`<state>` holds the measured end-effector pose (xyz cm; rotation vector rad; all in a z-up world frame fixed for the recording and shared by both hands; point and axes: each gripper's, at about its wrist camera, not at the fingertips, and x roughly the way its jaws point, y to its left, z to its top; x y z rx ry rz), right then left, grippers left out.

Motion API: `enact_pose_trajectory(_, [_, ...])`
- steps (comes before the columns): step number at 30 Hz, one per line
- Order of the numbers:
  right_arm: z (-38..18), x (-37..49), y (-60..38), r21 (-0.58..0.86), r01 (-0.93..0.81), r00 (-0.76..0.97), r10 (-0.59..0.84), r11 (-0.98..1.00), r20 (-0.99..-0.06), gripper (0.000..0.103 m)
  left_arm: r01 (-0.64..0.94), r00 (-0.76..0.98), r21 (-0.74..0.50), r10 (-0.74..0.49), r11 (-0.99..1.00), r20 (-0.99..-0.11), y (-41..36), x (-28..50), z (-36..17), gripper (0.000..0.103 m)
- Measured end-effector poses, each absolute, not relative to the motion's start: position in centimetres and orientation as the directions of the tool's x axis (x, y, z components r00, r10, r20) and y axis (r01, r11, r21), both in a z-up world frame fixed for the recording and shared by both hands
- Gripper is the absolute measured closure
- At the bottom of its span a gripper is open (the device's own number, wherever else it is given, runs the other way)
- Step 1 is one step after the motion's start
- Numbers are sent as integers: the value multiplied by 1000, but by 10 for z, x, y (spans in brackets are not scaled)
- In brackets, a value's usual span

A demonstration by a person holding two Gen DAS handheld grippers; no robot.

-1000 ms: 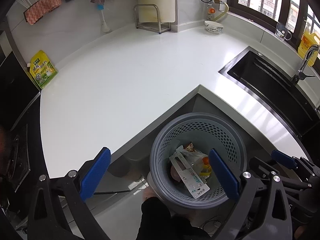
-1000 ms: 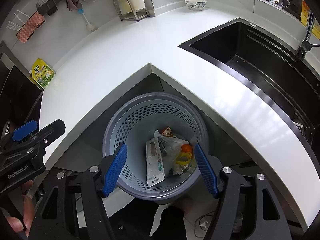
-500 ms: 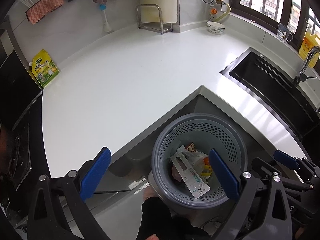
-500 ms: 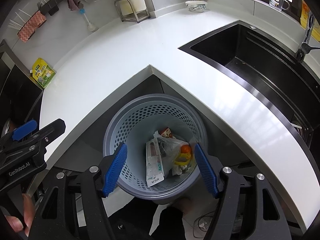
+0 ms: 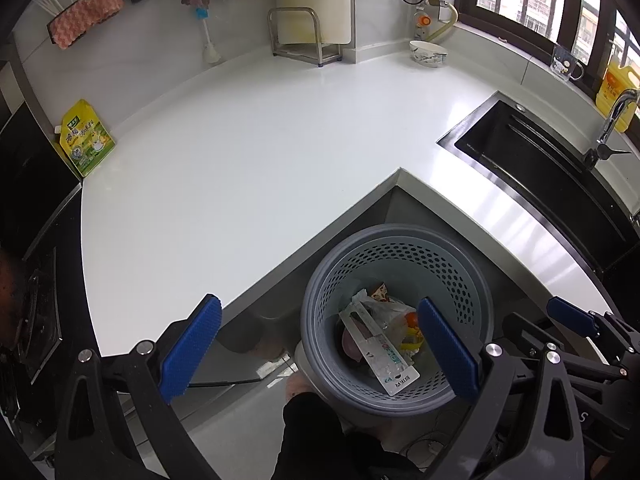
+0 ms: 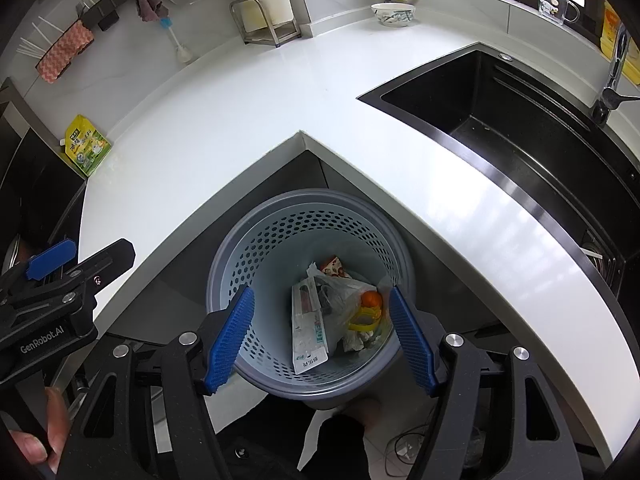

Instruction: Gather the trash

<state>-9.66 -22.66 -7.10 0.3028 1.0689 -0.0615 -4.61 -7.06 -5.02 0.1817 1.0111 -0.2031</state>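
Note:
A grey perforated trash bin (image 6: 312,200) stands on the floor in the inner corner of the white countertop (image 6: 248,92). It holds a long white package (image 6: 308,328), a clear plastic bag (image 6: 340,292), an orange piece (image 6: 372,299) and a red-and-white wrapper (image 6: 334,266). My right gripper (image 6: 321,292) hangs open above the bin, its blue pads to either side of the trash and touching nothing. In the left wrist view the bin (image 5: 400,236) lies below and right of centre. My left gripper (image 5: 319,301) is wide open and empty, over the bin's left rim.
A black sink (image 5: 532,168) with a faucet (image 5: 612,120) is set into the counter on the right. A yellow-green pouch (image 5: 86,140) leans at the far left. A bowl (image 5: 428,53) and a metal rack (image 5: 304,36) stand at the back. A person's dark-clothed leg (image 5: 320,432) is beside the bin.

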Motion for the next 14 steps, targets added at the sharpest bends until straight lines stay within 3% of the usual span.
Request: enact_pose_trajectory(14, [-71,-98,-227,215,198,487,94,956,-868,36,239,503,51,-78,970,-861,-68,-46,-53,6])
